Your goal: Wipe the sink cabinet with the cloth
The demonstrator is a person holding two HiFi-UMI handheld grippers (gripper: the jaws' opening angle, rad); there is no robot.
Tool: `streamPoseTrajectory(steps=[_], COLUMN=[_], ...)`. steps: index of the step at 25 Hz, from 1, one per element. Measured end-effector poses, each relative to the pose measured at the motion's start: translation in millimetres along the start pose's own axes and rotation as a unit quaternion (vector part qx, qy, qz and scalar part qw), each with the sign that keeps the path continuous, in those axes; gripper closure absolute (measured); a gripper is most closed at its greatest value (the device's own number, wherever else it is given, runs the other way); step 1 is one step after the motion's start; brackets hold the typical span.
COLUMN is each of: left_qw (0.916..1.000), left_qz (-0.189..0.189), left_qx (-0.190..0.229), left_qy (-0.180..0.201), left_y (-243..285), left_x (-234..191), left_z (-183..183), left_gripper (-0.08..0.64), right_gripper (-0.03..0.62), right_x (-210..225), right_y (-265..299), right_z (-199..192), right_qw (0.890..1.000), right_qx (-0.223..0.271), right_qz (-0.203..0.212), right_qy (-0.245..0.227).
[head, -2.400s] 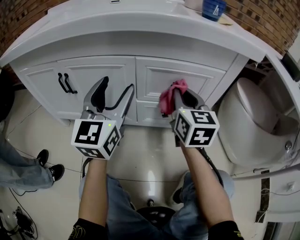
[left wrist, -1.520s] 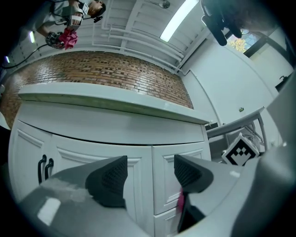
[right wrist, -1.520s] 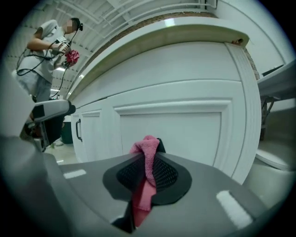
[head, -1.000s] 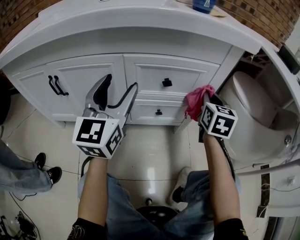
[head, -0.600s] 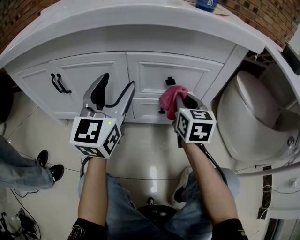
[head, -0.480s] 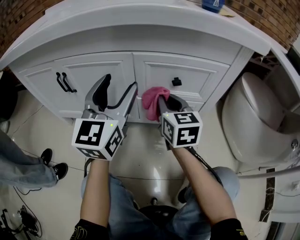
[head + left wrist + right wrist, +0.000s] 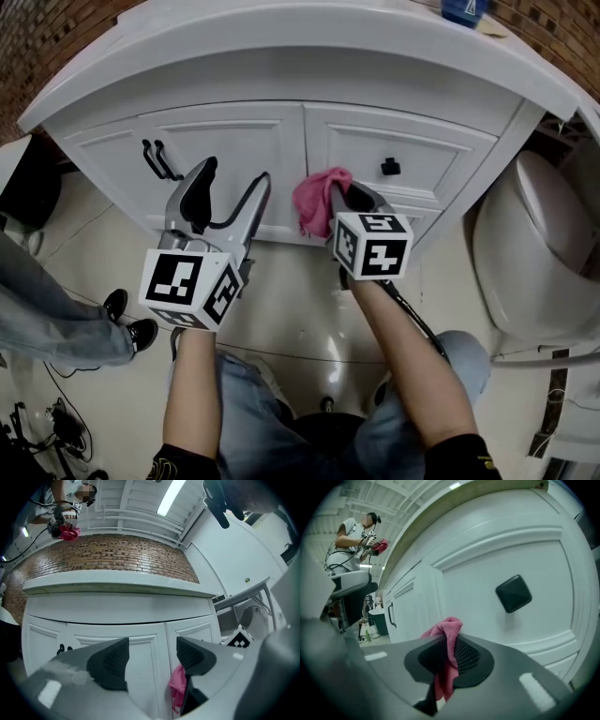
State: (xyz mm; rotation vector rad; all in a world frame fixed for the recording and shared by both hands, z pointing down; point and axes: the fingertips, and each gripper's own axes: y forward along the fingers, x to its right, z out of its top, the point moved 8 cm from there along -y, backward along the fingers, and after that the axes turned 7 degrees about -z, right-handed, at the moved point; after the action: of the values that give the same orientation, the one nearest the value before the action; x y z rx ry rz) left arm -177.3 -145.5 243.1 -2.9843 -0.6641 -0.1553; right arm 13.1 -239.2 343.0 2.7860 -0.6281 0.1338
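Right gripper [image 7: 336, 195], clamped on the pink cloth [image 7: 316, 199], has swept left across the sink cabinet [image 7: 234, 131], so wiping is under way. The left gripper [image 7: 234, 174] is apart and empty.

Both bare forearms, the left forearm [image 7: 197, 375] and the right forearm [image 7: 412, 347], are stretched forward and up from the lower edge of the head view. The left gripper [image 7: 234, 173] is held with its jaws spread wide apart and empty, and its marker cube [image 7: 192, 286] is turned toward the camera. The right gripper [image 7: 345, 192] is held just beside it. Its jaws are closed on a pink cloth [image 7: 319, 197], which is pinched between the pads and bunched beyond the tips.
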Motion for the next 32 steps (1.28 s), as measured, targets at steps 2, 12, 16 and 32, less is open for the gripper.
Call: streamPoseTrajectory(steps=[2, 12, 16, 32], left_qw=[1.0000, 0.9995, 0.9991, 0.9995], left_qz=[0.003, -0.027, -0.038, -0.022], left_qx=[0.000, 0.017, 0.019, 0.019], left_qy=[-0.002, -0.009, -0.011, -0.011], left_y=[1, 26, 37, 23], left_x=[-3, 23, 36, 26], left_z=[-2, 2, 2, 5], left_gripper=[0.244, 0.244, 0.242, 0.242], right_gripper=[0.566, 0.566, 0.565, 0.565], right_x=[18, 137, 155, 32], right_y=[-7, -75, -93, -34], right_z=[2, 15, 15, -10], right_qw=[1.000, 0.987, 0.981, 1.000], right_qx=[0.000, 0.034, 0.035, 0.003], right_qz=[-0.019, -0.154, -0.188, -0.025], right_qy=[-0.009, 0.021, 0.007, 0.009])
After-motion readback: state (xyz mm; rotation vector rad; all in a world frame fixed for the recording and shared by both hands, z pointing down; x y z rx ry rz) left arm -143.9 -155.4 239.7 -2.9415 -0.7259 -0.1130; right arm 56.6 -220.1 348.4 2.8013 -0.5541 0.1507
